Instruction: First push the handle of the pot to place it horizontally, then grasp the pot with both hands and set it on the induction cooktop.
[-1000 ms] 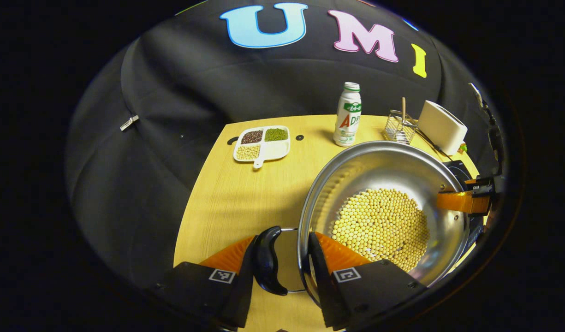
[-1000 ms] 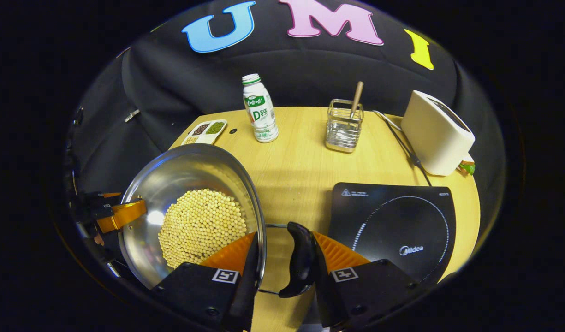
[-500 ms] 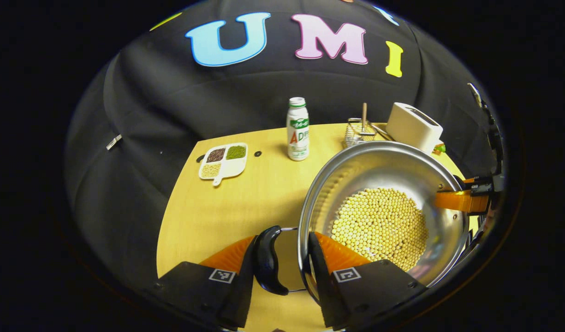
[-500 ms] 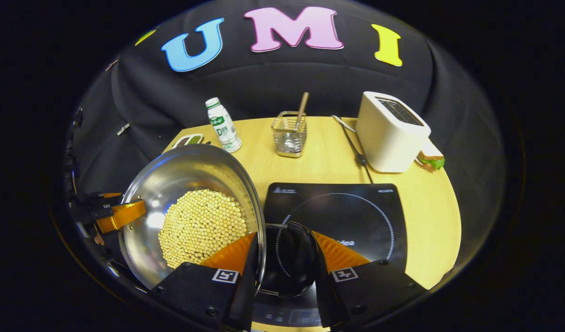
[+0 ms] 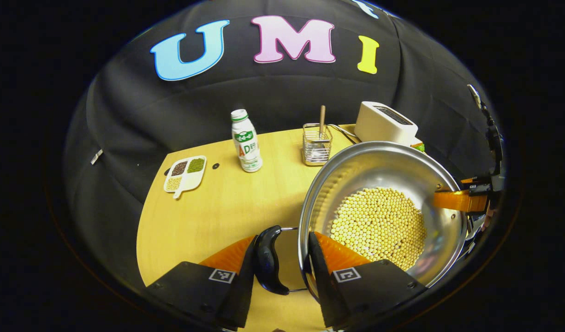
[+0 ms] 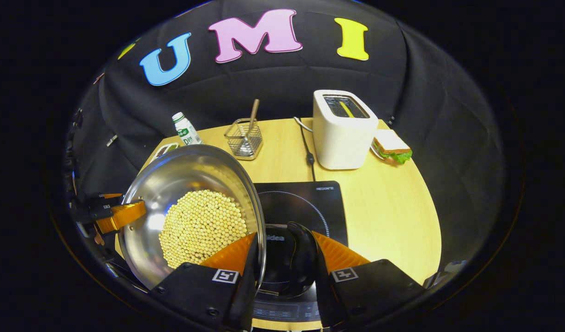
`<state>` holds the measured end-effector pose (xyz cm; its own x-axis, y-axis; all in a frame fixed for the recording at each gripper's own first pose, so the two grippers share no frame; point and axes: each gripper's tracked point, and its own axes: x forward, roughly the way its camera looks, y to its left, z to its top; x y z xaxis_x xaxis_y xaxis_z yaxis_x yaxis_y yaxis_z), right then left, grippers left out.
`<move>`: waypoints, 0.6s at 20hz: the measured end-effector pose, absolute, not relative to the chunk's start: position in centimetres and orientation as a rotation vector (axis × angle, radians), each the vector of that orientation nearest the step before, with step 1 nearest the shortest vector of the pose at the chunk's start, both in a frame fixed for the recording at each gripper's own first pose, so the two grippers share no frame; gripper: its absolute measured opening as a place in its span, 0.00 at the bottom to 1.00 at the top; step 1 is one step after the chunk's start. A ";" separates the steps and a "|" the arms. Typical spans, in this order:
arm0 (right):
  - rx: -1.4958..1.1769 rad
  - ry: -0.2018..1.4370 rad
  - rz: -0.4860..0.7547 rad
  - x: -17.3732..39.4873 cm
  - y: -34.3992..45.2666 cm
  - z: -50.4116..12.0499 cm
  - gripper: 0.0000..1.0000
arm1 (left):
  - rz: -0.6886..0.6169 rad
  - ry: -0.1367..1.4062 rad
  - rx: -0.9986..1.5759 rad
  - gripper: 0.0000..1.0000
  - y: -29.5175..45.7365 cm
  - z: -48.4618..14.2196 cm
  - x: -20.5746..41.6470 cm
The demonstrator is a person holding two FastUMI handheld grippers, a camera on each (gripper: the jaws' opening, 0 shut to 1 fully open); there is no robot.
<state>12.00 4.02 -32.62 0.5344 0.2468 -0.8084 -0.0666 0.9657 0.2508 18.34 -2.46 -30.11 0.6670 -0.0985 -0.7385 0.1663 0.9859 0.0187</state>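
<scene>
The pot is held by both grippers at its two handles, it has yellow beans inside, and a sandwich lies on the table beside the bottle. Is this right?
Not quite. The sandwich lies beside the toaster, not the bottle; the right gripper view shows it. The rest holds: the pot with yellow beans is held by the left gripper and right gripper at its handles.

A mock kitchen booth: toaster [image 6: 344, 129], induction cooktop [image 6: 305, 205] and utensil rack [image 6: 244, 140] on a wooden table [image 6: 383, 207]

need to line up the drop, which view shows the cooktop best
The right gripper view: the cooktop lies just past the pot, its ring marking plain. In the left gripper view the pot stands where it would be.
</scene>
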 end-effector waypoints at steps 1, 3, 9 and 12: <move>0.197 0.992 0.183 12.2 3.1 -32.8 0.53 | -0.154 0.829 0.085 0.59 -3.5 -30.2 18.6; 0.196 0.993 0.174 12.6 1.4 -33.1 0.58 | -0.161 0.830 0.081 0.62 -5.3 -30.6 19.1; 0.204 1.026 0.159 13.0 -2.3 -35.4 0.58 | -0.172 0.848 0.075 0.62 -9.5 -32.3 20.4; 0.210 1.044 0.157 13.3 -3.1 -36.6 0.58 | -0.172 0.861 0.080 0.62 -10.7 -33.3 21.0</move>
<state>13.26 -3.14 -36.65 0.4941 0.2279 -0.8390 -0.0287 0.9688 0.2462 20.99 -10.72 -33.30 0.6392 -0.1181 -0.7600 0.1823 0.9832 0.0005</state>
